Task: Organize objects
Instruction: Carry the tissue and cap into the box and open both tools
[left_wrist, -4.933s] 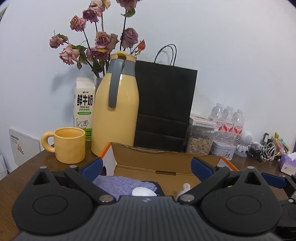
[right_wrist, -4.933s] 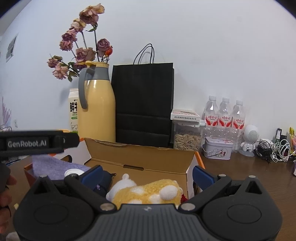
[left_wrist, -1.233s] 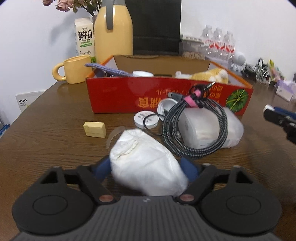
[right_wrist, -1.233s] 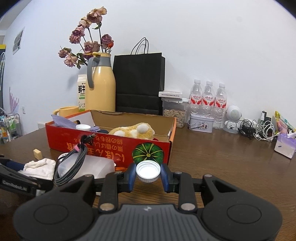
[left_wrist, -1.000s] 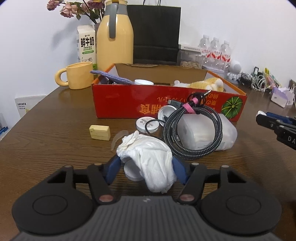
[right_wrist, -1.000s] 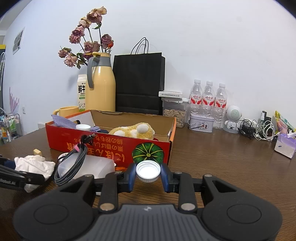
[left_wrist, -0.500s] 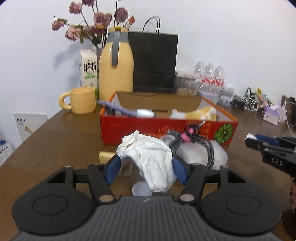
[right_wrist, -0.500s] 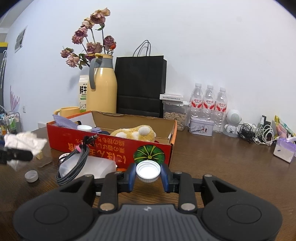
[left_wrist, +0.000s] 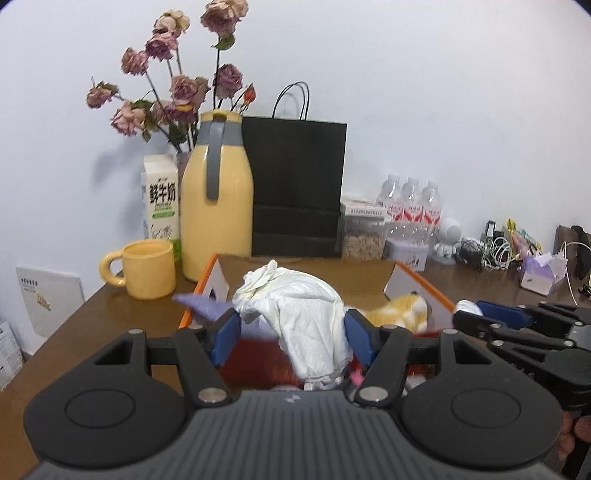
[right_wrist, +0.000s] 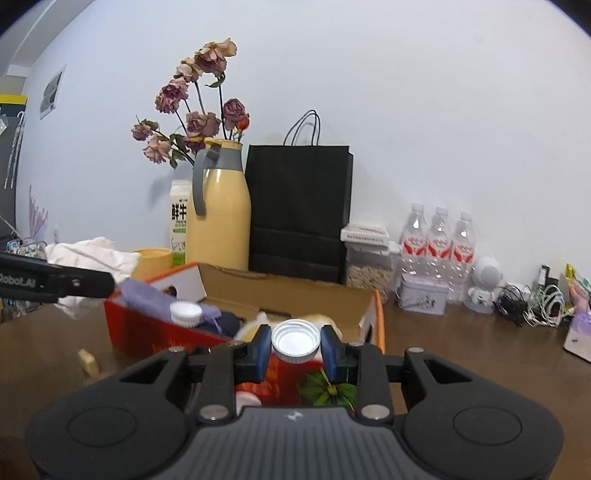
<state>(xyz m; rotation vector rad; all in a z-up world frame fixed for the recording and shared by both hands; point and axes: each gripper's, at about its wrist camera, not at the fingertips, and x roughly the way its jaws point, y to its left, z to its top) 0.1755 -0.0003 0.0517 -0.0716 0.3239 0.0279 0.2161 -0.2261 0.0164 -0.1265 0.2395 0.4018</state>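
Observation:
My left gripper is shut on a crumpled white cloth, held up in front of the red cardboard box. In the right wrist view the same cloth hangs at the left, above the box's left end. My right gripper is shut on a white bottle cap, close to the box's near wall. Inside the box lie a purple cloth, another white cap and a yellow plush toy. The right gripper shows at the right edge of the left wrist view.
Behind the box stand a yellow thermos, a black paper bag, a milk carton, a yellow mug and dried roses. Water bottles, a seed jar, a tin and tangled cables crowd the back right. A small yellow block lies on the table.
Both grippers have risen and come closer to the box. The white cloth left the table with the left gripper, and the cable and bag in front of the box dropped out of sight.

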